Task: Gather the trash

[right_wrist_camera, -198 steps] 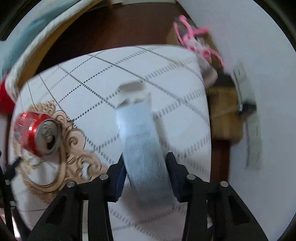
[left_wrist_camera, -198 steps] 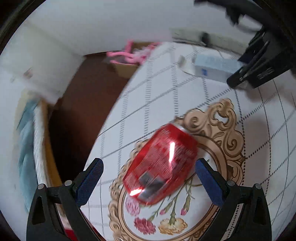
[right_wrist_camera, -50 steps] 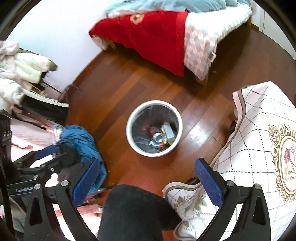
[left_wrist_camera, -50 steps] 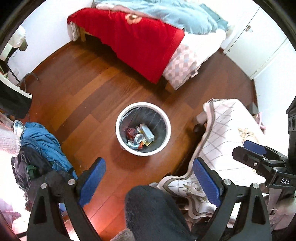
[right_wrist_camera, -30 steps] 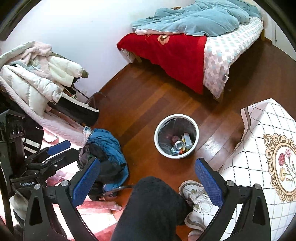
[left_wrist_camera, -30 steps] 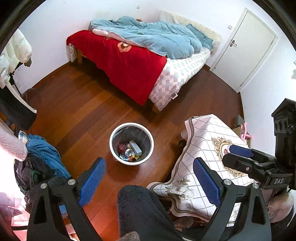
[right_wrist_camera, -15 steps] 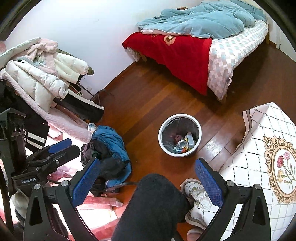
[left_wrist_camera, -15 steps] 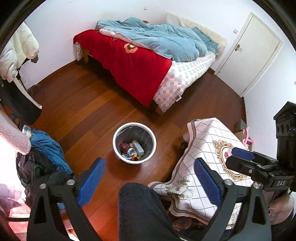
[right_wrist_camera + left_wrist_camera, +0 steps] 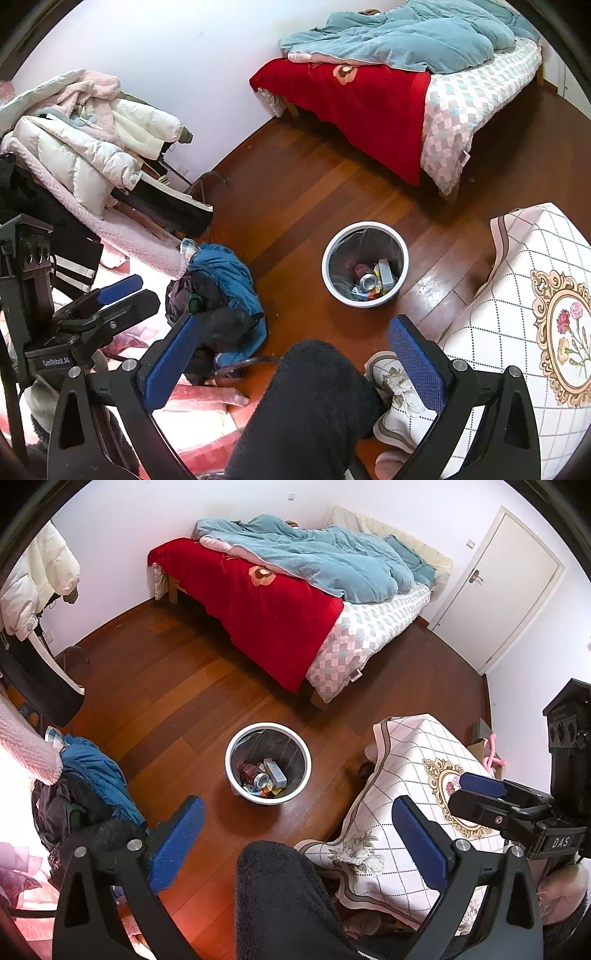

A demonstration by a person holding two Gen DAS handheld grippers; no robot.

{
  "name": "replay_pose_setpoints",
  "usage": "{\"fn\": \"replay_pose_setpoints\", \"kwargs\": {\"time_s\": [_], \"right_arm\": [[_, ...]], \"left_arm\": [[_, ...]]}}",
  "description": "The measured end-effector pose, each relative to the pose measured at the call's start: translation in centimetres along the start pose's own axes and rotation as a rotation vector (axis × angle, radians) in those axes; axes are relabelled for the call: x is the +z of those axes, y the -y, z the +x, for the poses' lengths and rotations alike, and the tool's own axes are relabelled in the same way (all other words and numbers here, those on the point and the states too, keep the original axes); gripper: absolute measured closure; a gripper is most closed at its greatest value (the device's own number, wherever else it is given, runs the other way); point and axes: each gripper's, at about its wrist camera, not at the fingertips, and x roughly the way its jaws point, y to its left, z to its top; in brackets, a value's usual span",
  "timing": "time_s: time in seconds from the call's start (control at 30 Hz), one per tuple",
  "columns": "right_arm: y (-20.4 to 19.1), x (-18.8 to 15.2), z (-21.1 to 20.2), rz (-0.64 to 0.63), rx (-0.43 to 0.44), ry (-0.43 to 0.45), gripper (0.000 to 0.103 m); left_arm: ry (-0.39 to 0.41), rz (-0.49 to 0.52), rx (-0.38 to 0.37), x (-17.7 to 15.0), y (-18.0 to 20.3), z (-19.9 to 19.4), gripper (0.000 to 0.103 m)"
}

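Both grippers empty above the bin, trash already inside

The left gripper (image 9: 295, 842) and right gripper (image 9: 295, 360) gape wide, holding nothing. The white round bin (image 9: 236, 745) on glossy wood floor holds a crushed can (image 9: 261, 780) and small carton (image 9: 276, 770). Best to scan the quilted table (image 9: 402, 775), seemingly bare, for leftovers before quitting.

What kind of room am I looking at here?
Most likely a lived-in bedroom. A bed with a rumpled blue duvet and a red blanket stands against the wall, coats are heaped on a rack, and a white bin with trash in it sits on the wooden floor.
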Motion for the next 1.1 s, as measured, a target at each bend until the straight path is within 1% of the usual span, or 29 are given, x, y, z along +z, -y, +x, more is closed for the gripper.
{"fn": "replay_pose_setpoints", "kwargs": {"time_s": [0.77,1.1], "right_arm": [[0.18,-0.16,-0.63,-0.006,-0.009,-0.004,0.000],[-0.13,-0.33,-0.88,-0.018,-0.010,-0.015,0.000]], "left_arm": [[-0.014,0.001,-0.017,-0.73,0.69,-0.12,0.000],[-0.032,-0.017,-0.018,-0.98,0.70,0.20,0.000]]}}
